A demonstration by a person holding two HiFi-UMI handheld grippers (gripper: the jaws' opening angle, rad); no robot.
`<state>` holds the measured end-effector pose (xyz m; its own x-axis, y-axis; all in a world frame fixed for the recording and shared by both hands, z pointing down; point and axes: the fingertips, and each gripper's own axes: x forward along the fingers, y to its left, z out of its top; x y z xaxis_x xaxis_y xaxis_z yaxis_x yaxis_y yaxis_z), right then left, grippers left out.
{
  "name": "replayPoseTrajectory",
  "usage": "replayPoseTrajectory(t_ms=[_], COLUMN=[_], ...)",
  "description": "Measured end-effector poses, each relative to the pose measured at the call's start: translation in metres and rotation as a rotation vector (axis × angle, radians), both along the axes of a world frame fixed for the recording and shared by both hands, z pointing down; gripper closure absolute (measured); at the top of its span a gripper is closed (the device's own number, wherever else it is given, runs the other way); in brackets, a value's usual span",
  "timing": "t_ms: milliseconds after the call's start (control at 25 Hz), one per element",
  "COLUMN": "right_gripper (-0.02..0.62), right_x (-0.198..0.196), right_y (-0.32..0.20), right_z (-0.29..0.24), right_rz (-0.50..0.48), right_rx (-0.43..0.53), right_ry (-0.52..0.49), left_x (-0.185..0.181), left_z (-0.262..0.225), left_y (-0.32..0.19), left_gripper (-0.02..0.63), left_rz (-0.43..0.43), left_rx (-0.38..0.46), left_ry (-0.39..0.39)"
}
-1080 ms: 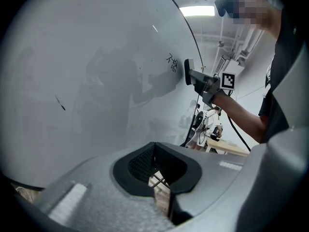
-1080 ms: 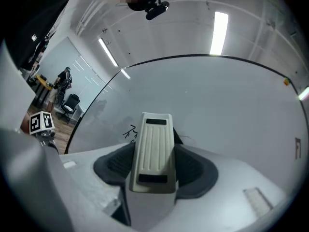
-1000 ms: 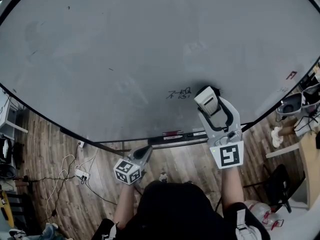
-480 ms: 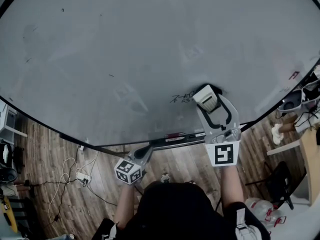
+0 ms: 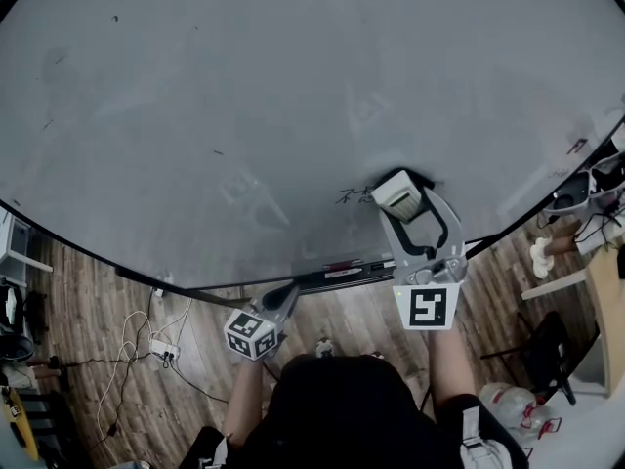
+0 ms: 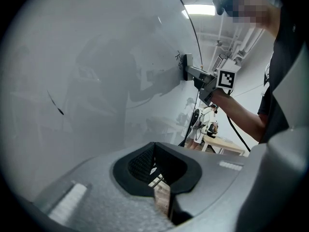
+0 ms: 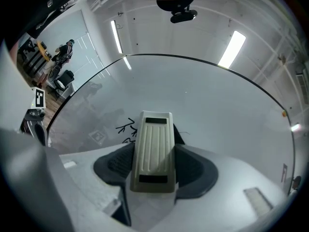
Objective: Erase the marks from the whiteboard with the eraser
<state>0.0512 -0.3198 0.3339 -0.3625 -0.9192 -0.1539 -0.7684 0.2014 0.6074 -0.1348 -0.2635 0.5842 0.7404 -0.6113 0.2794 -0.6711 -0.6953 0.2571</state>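
Close under my head camera, the left gripper (image 5: 286,293) hangs low, near the left end of the marker tray (image 5: 344,272) that runs along the board's bottom edge. I cannot tell whether the two touch. In its own view the two dark pads meet with nothing between them, and only a sliver of wooden floor (image 5: 88,291) shows through the slit.

Higher and to the right, the right gripper (image 7: 153,164) is clamped on the eraser (image 7: 153,149). The pads press its two long sides, and its cream, ribbed back faces that gripper's camera. Seen from the left gripper view, the eraser's far face sits against the whiteboard (image 5: 293,86).

The marks (image 7: 126,128), a few black handwritten strokes, lie just beside the eraser on its left, at its far end. One thin line peeks out on its right side as well. In the head view I see them low on the board, above the tray.

Farther up, the whiteboard is a dull grey, with a short dark stroke (image 5: 217,151) left of centre and a few specks toward the top left. A small red mark (image 5: 579,147) sits near the right edge.

Past the board, on the floor at lower left, a power strip (image 5: 159,346) lies among loose cables.
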Motion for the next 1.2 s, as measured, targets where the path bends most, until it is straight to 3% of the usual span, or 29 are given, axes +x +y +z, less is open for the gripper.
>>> replayPoseTrajectory(t_ms=[520,1200], right_gripper=[0.340,0.341], right_x=[-0.046,-0.174], right_y=[0.002,0.018], right_z=[0.013,0.053], right_rz=[-0.019,-0.246], right_rx=[0.010,-0.034], right_ry=[0.044,0.186], left_x=[-0.012,-0.056], left_z=[0.001,0.003], left_y=[-0.003,0.006], left_gripper=[0.595,0.595], left_rz=[0.023,-0.053], left_rx=[0.004,0.001], left_ry=[0.000,0.001])
